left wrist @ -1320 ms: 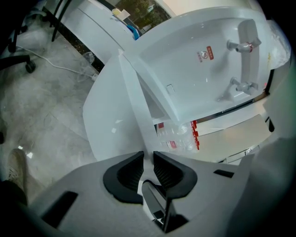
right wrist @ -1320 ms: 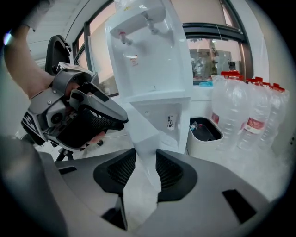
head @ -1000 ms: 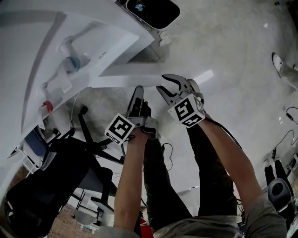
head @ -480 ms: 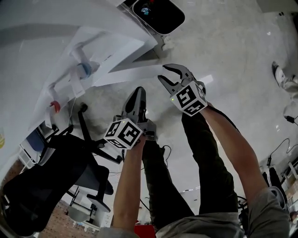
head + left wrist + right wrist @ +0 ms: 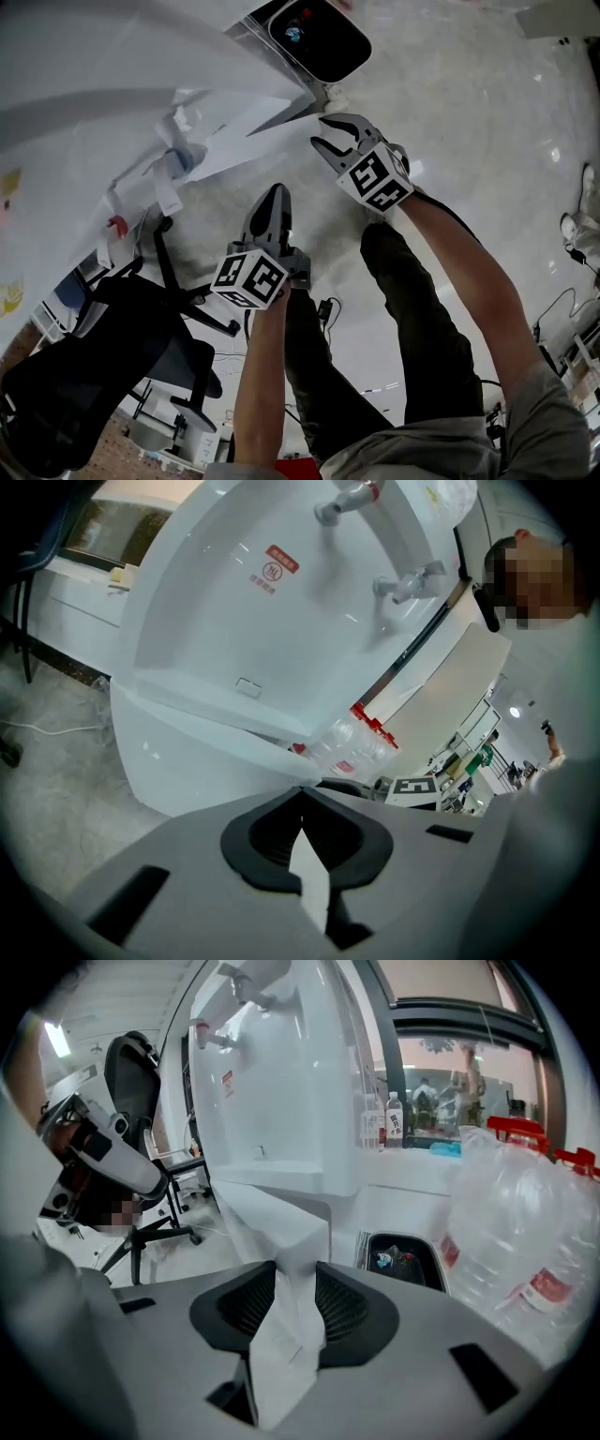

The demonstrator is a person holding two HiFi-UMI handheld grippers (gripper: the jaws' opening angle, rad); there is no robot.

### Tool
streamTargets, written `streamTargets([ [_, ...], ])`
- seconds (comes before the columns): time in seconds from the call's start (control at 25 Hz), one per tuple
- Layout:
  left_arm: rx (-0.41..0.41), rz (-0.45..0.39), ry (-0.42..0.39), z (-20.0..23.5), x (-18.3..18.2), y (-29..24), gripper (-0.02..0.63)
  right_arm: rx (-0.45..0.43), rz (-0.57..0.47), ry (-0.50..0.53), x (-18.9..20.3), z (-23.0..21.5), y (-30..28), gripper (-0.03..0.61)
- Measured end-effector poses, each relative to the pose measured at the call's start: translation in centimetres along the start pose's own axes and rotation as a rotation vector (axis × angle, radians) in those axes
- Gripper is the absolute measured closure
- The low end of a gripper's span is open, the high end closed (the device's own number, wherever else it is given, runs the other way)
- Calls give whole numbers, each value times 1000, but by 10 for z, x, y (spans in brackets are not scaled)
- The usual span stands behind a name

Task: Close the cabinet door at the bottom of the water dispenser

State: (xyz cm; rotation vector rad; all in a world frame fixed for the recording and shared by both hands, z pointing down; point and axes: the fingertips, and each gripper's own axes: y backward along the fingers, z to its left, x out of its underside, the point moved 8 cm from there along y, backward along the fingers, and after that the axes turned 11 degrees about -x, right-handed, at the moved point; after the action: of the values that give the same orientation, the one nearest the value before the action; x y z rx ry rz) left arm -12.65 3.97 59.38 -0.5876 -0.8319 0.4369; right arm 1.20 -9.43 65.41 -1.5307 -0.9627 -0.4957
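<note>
The white water dispenser (image 5: pixel 112 84) fills the upper left of the head view, its taps pointing down at me. Its bottom cabinet door (image 5: pixel 246 131) stands ajar as a white panel. My right gripper (image 5: pixel 319 133) is open at the door's free edge. In the right gripper view the door (image 5: pixel 281 1227) shows straight ahead in the gap of my right gripper (image 5: pixel 295 1279). My left gripper (image 5: pixel 274 202) is shut and empty, lower and further back. In the left gripper view my left gripper (image 5: pixel 300 827) faces the dispenser's front (image 5: pixel 281 621) and the door (image 5: pixel 187 761).
A black waste bin (image 5: pixel 319 33) sits on the floor beyond the door. Large water bottles (image 5: pixel 525 1232) with red caps stand to the right. A black office chair (image 5: pixel 112 337) is at my lower left. My legs are below the grippers. Another person's shoe (image 5: pixel 574 225) is at the far right.
My right gripper has moved forward to the door's free edge. The door panel now lies closer to the dispenser body. My left gripper has fallen back and stays shut.
</note>
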Motion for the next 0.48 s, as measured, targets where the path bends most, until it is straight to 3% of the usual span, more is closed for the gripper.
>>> streamTargets([
  [0.48, -13, -34, 20, 7, -2, -2, 606, -23, -11, 57, -17, -33, -15, 445],
])
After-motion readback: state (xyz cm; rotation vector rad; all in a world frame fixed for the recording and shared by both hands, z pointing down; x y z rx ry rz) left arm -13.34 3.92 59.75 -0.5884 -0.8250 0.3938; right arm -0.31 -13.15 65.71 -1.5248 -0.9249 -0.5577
